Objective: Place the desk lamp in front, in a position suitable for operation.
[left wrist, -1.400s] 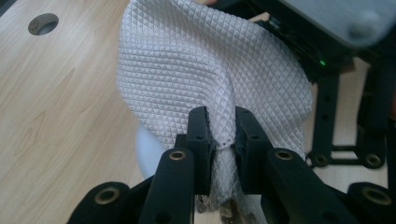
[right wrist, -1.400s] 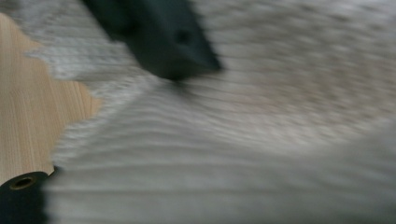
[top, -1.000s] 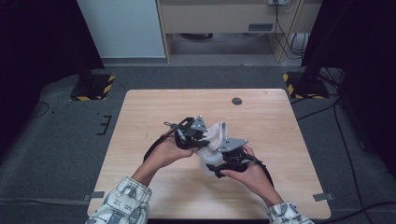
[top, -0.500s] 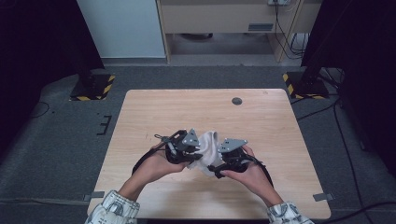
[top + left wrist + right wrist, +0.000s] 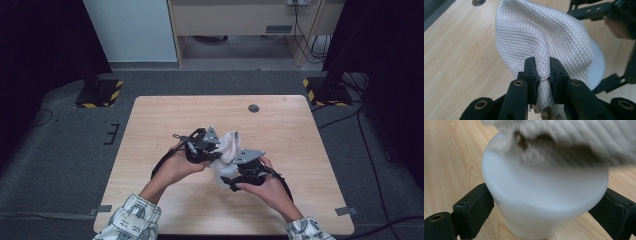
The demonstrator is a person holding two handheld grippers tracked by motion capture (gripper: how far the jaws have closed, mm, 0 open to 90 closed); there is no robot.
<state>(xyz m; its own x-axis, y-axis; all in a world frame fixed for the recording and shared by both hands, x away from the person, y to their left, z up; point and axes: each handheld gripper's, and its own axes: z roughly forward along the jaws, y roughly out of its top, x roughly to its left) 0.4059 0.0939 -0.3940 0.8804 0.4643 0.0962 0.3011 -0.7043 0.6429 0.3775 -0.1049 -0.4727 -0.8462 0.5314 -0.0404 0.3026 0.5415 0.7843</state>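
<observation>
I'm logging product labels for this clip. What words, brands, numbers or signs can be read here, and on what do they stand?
None can be read.
The white cup, held between the right gripper's jaws, is plain.
The white cloth, pinched by the left gripper, shows a woven diamond pattern and no tag.
The yellow-black stripes on the stand feet are hazard marking, without letters.
The panel under the far desk is too small to read.
</observation>
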